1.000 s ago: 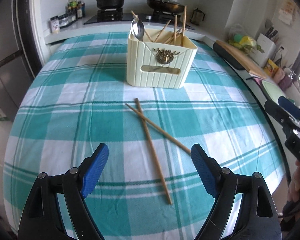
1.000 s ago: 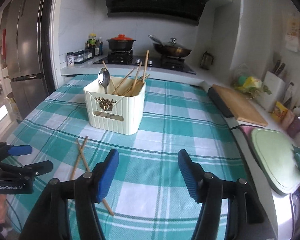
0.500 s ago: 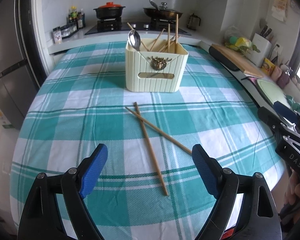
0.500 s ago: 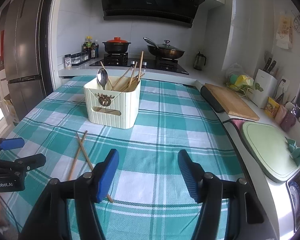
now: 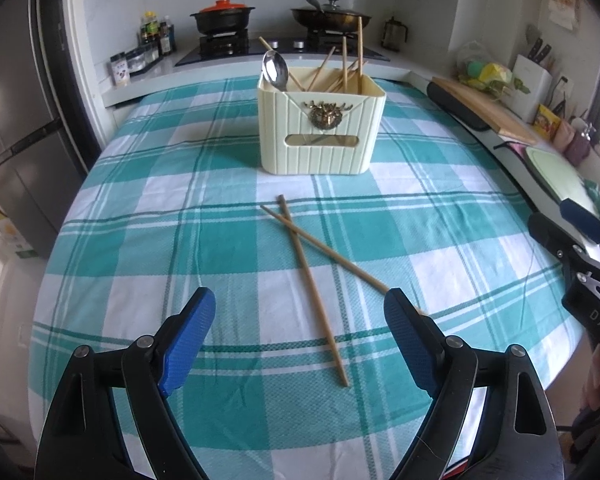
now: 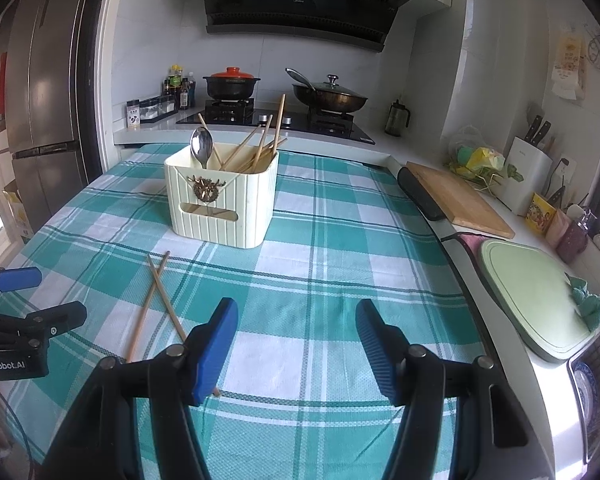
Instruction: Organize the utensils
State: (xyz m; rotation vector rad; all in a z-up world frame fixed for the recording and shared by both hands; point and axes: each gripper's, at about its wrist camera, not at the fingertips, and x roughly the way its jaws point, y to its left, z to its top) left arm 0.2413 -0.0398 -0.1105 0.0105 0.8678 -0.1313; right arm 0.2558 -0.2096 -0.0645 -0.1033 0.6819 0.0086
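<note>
Left gripper (image 5: 299,334) has risen; crossed chopsticks (image 5: 310,270) point toward the holder (image 5: 320,136).

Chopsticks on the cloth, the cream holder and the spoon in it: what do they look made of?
Chopsticks: pale tan, matte, probably bamboo or wood. Holder: cream ribbed walls with a soft sheen, likely plastic; its crest looks brassy. Spoon: mirror-bright bowl, evidently polished steel.
</note>
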